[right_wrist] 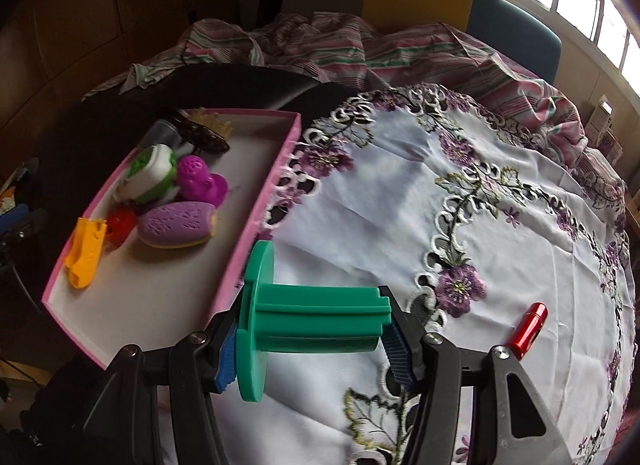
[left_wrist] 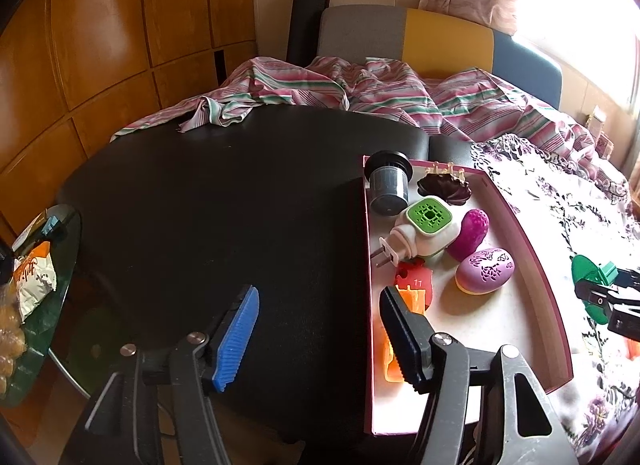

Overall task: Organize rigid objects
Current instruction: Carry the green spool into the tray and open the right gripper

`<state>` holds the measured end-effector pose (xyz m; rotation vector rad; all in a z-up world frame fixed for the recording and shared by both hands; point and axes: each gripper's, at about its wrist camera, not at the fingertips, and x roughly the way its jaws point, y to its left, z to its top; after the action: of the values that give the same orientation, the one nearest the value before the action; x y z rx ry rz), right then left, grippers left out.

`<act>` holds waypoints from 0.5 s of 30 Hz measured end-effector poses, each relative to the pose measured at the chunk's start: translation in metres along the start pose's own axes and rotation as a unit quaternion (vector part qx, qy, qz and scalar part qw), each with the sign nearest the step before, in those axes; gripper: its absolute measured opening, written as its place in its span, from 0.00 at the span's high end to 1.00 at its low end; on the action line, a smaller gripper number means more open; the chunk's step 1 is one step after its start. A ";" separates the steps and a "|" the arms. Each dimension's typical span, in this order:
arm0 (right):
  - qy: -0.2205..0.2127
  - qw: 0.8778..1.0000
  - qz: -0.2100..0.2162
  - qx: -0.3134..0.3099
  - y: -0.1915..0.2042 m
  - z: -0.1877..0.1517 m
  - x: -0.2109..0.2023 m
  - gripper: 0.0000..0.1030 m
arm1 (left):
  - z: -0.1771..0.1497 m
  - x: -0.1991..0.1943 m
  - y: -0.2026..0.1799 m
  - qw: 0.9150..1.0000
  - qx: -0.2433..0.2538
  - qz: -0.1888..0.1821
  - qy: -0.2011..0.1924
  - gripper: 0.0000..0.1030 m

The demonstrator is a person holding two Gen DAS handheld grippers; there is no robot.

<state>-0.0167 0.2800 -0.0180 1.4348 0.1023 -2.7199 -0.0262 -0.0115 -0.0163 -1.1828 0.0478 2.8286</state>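
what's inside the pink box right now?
In the pink box: grey canister, dark flower dish, green-white plug-in, magenta piece, purple egg, red piece, orange piece. Anything beneath them is hidden.

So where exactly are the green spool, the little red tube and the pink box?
green spool (right_wrist: 320,315), right wrist view, on its ribbed shaft.
red tube (right_wrist: 530,327), right wrist view, mid-body, lying on the tablecloth.
pink box (right_wrist: 262,209), right wrist view, on its right-hand wall.
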 end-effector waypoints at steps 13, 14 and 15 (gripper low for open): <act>-0.016 0.996 0.068 -0.049 0.077 0.006 -0.003 0.42 | -0.003 -0.001 0.004 1.000 -0.001 0.006 -0.002 0.38; -0.015 0.996 0.070 -0.051 0.080 0.005 -0.003 0.42 | -0.003 -0.001 0.004 1.000 -0.001 0.006 -0.002 0.38; -0.014 0.996 0.072 -0.053 0.083 0.005 -0.002 0.42 | -0.003 -0.001 0.004 1.000 -0.001 0.006 -0.002 0.38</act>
<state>-0.0123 0.1970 -0.0160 1.3211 0.1346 -2.5773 -0.0240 -0.0156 -0.0177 -1.1818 0.0522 2.8421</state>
